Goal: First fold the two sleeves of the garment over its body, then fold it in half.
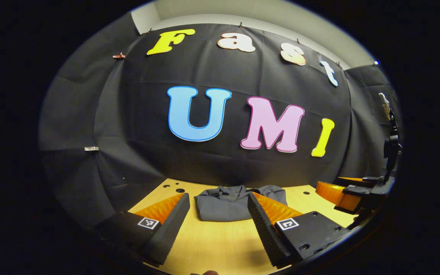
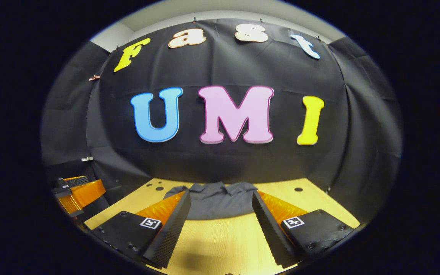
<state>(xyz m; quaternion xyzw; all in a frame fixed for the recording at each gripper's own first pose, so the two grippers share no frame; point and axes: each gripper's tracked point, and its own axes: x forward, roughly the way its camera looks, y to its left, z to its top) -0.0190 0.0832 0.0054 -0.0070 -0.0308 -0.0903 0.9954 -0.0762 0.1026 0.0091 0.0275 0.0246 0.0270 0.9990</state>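
garment (image 1: 229, 202) folded on table (image 1: 212, 240), near its far edge, just before the cloth wall (image 1: 220, 160). ahead of and between the left gripper (image 1: 216, 221) fingers; right gripper (image 1: 342, 194) off to the right, above table.

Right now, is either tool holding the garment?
No, in the left gripper view the left tool is open above the table, and the garment lies untouched beyond it.
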